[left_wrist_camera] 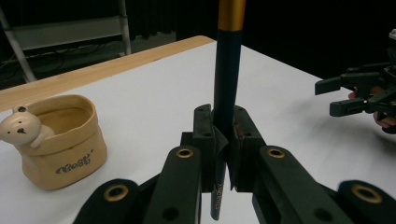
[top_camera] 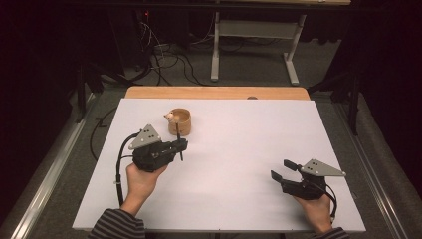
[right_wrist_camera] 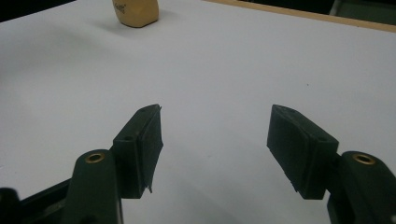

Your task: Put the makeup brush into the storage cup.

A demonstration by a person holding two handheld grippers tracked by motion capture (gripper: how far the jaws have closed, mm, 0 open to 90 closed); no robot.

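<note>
**Pen clamped beside the bear cup, right jaws wide over bare sheet**

The left gripper (top_camera: 180,147) has its jaws closed tight on a dark pen (left_wrist_camera: 227,93) with a gold band on its upper part. In the left gripper view the pen stands upright between the pads, its lower end poking out below them and its gold section rising past the top edge. Ahead of those jaws and off to their left sits a tan cup (left_wrist_camera: 63,149) with a small bear figure (left_wrist_camera: 21,126) on its rim; in the high view the pen's top end crosses the cup's front wall. The right gripper (top_camera: 284,169) rests low, well apart from the cup, with jaws spread wide and nothing between them. Before and between its jaws lies bare white sheet (right_wrist_camera: 224,74), with the cup far ahead at their upper left. The sheet's far edge meets a strip of wooden table (top_camera: 216,92), beyond the cup.
</note>
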